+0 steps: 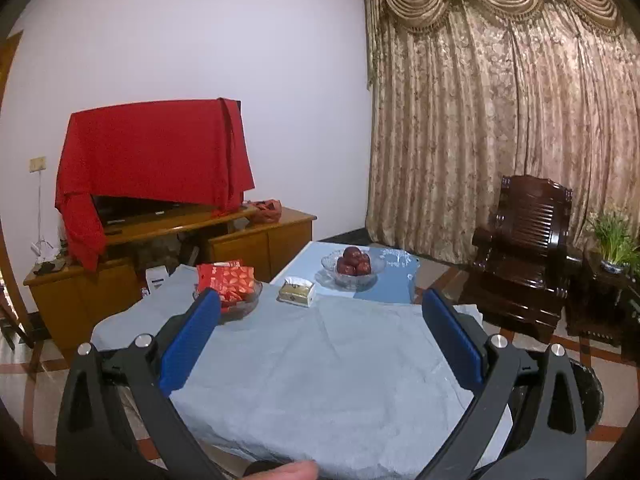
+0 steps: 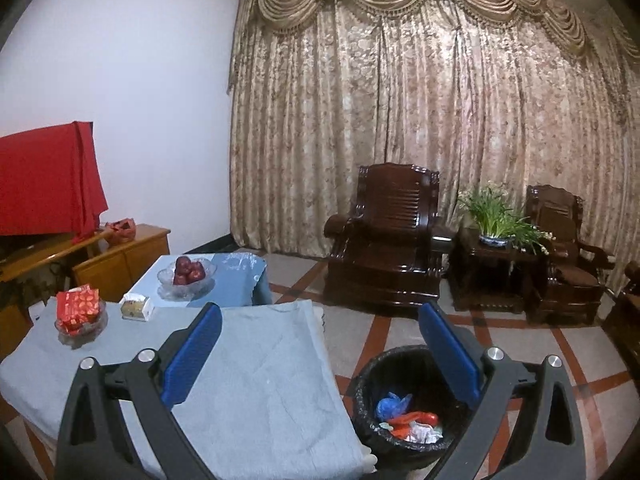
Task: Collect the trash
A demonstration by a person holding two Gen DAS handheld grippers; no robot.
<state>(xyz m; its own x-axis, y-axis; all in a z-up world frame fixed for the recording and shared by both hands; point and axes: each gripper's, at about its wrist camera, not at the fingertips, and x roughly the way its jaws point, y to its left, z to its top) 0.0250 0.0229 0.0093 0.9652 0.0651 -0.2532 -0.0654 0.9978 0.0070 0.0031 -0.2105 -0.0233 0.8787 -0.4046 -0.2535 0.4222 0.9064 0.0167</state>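
A black-lined trash bin (image 2: 380, 436) stands on the floor right of the table and holds blue, red and white crumpled trash (image 2: 408, 422). Its rim (image 1: 588, 392) shows at the right edge of the left wrist view. My left gripper (image 1: 320, 300) hangs open over the grey-blue tablecloth (image 1: 320, 368), nothing between its blue pads. My right gripper (image 2: 320, 312) is open too, above the table's right edge and the bin, holding nothing. No loose trash shows on the cloth near either gripper.
On the table sit a glass dish with red packets (image 1: 228, 282), a tissue box (image 1: 297, 291) and a glass bowl of red fruit (image 1: 353, 266). A cabinet with a red-draped television (image 1: 156, 160) stands left. Dark wooden armchairs (image 2: 384, 240) and a potted plant (image 2: 496, 216) stand before the curtain.
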